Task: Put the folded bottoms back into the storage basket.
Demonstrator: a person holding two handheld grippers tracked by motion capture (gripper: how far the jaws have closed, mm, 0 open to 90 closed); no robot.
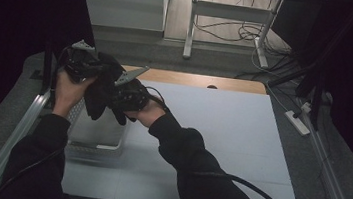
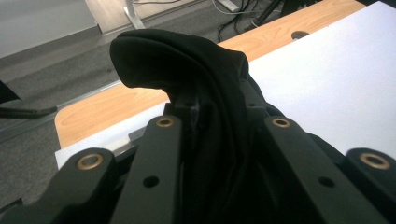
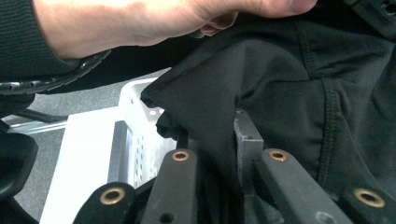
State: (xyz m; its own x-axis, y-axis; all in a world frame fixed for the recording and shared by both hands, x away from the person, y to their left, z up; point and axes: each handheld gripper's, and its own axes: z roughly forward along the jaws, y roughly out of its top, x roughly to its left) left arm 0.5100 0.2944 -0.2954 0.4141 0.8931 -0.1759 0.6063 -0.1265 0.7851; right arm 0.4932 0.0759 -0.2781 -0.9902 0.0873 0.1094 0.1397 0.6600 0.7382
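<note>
A black garment (image 1: 101,87) hangs bunched in the air above a white perforated basket (image 1: 94,131) at the table's left. My left gripper (image 1: 84,64) is shut on one fold of the garment (image 2: 196,88), which rises between its jaws. My right gripper (image 1: 126,94) is shut on another fold of the same garment (image 3: 280,93), close beside the left one. In the right gripper view the basket's wall (image 3: 140,140) lies below the cloth, and the person's left hand (image 3: 140,23) crosses the top.
The table's white surface (image 1: 221,130) stretches to the right, with a wooden strip (image 1: 202,80) along its far edge. A metal rail (image 1: 20,132) runs down the left side. Cables and desk legs (image 1: 242,34) lie on the floor beyond.
</note>
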